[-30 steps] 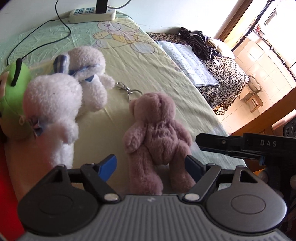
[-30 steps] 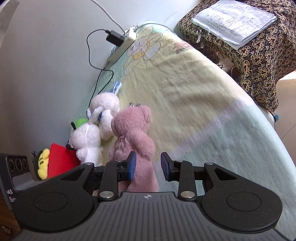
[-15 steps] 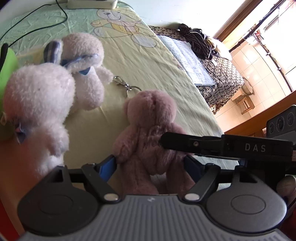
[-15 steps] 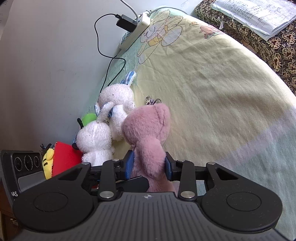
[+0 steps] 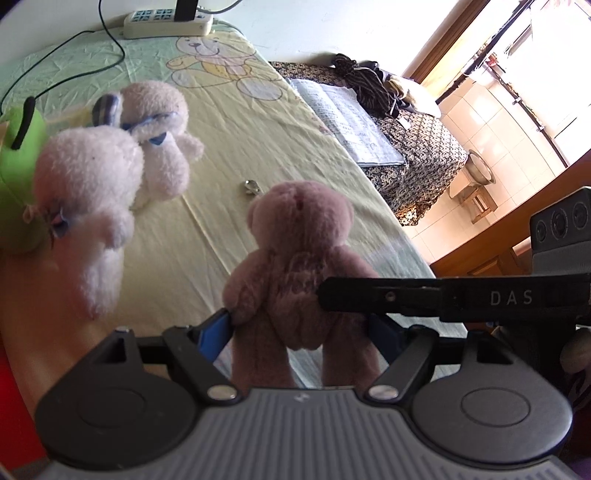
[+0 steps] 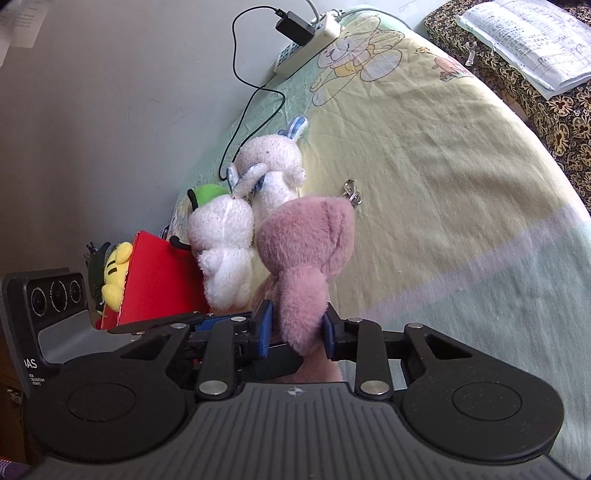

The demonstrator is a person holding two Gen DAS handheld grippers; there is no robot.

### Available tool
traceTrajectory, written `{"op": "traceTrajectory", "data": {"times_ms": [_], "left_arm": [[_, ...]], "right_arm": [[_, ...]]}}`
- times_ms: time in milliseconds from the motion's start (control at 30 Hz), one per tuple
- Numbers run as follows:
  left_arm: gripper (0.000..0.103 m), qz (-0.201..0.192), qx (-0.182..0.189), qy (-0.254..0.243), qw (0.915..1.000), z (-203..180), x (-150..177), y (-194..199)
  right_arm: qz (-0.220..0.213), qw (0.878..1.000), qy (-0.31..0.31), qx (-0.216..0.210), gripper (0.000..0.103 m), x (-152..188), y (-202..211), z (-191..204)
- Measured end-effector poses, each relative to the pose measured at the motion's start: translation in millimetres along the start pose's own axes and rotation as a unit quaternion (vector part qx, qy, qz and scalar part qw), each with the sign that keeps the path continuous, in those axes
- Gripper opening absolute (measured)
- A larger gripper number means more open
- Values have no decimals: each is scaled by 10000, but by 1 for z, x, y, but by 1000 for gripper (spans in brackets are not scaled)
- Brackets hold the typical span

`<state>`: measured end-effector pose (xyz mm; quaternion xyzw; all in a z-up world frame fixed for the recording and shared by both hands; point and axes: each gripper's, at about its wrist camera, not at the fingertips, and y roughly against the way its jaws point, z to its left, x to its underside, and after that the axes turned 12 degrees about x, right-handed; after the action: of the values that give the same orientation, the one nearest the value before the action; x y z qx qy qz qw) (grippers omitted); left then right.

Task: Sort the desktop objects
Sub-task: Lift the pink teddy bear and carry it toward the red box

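A pink teddy bear (image 5: 299,266) lies back-up on the yellow-green sheet (image 5: 229,122), its metal key clip (image 5: 252,186) beyond its head. My left gripper (image 5: 297,325) is open, its blue pads either side of the bear's legs. My right gripper (image 6: 295,328) is shut on a limb of the pink teddy bear (image 6: 306,240), which fills the gap between the pads. One right finger (image 5: 388,295) crosses the bear's side in the left wrist view. Two white plush rabbits (image 5: 88,184) (image 5: 159,122) lie to the left.
A green plush toy (image 5: 22,129), a red box (image 6: 159,273) and a yellow toy (image 6: 116,273) sit by the wall. A power strip (image 5: 166,24) with a black cable lies at the far end. An open book (image 5: 347,118) rests on a patterned cloth right of the bed.
My right gripper came in from the right and took the bear's limb between its pads. The left gripper closed in around the bear's legs. The bear's upper body has risen.
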<state>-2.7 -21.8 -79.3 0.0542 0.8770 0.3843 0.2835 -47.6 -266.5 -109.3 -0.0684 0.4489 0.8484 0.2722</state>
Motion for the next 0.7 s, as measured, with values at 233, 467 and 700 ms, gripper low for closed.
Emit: {"op": "traceTrajectory", "data": {"times_ms": [233, 467, 700], "left_arm": [[80, -243, -71, -67, 9997, -17, 23, 30], [80, -509, -238, -106, 9984, -20, 41, 67], [80, -926, -256, -185, 9952, -14, 53, 118]], "right_arm": [[-102, 9995, 213, -214, 28, 18, 16, 18], [-114, 9978, 430, -487, 27, 31, 22, 43], [-224, 9945, 757, -687, 27, 39, 29, 88]]}}
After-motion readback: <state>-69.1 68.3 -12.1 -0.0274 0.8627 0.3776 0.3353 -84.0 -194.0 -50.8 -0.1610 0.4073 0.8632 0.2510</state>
